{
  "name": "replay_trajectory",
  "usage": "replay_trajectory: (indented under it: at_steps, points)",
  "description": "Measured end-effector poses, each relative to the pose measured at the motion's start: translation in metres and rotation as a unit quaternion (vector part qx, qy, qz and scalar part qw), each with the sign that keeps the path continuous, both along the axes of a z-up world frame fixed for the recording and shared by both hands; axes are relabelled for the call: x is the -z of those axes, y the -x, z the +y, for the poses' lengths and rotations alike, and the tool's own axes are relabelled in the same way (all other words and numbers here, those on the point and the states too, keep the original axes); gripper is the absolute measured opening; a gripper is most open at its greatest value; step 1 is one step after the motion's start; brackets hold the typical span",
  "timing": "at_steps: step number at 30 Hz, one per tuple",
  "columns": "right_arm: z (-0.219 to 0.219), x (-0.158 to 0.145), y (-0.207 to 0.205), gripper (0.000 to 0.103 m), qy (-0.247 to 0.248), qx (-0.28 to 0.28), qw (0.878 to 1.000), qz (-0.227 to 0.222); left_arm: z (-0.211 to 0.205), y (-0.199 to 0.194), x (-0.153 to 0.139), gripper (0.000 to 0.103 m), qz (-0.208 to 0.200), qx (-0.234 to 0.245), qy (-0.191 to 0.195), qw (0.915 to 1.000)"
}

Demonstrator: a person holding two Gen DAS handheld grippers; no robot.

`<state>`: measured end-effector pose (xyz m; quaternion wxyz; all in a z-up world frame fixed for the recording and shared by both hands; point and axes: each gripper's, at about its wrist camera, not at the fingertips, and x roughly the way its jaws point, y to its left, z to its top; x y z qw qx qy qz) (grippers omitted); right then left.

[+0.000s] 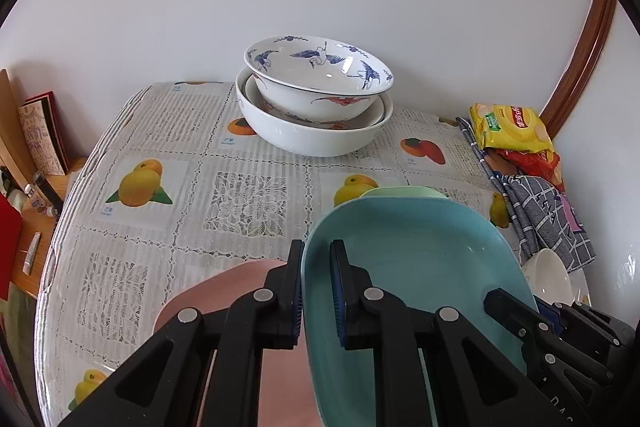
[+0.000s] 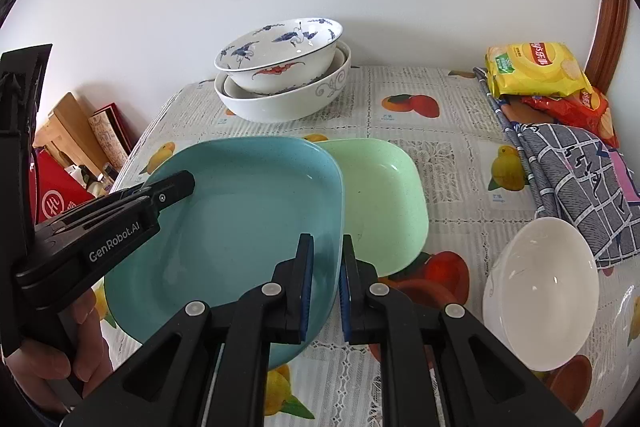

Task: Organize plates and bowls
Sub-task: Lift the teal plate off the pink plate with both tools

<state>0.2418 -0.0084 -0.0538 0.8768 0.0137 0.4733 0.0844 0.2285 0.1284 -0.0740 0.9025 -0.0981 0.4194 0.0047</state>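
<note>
A teal plate [image 1: 420, 259] [image 2: 240, 211] hangs tilted a little above the table, held at both sides. My left gripper [image 1: 317, 247] [image 2: 180, 183] is shut on its left rim. My right gripper [image 2: 326, 239] [image 1: 520, 311] is shut on its right rim. A green plate [image 2: 384, 203] [image 1: 404, 191] lies on the table, partly under the teal one. A pink plate [image 1: 224, 287] lies below the left gripper, half hidden by its fingers. Three nested bowls [image 1: 316, 99] [image 2: 280, 75] stand at the back, the top one painted with blue cranes. A small white bowl [image 2: 540, 291] [image 1: 548, 279] sits at the right.
The table [image 1: 240, 195] wears a lace cloth with fruit prints and stands against a white wall. Snack bags [image 2: 536, 69] and a checked grey cloth [image 2: 576, 179] lie along the right edge. A person's hand [image 2: 60, 359] grips the left tool. Books and small bottles [image 1: 40, 147] stand beyond the left edge.
</note>
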Motion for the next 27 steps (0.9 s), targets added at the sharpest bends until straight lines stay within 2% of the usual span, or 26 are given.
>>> replay_trajectory:
  at_steps: [14,27]
  points:
    - [-0.014,-0.020,0.044,0.012,0.004,0.008,1.000,-0.017,-0.018,0.043,-0.013,0.013,-0.014,0.000,0.009,0.9999]
    - [0.021,0.002,0.063,0.012,0.005,-0.026,1.000,0.005,0.014,0.075,0.010,0.013,0.009,-0.034,0.016,0.9992]
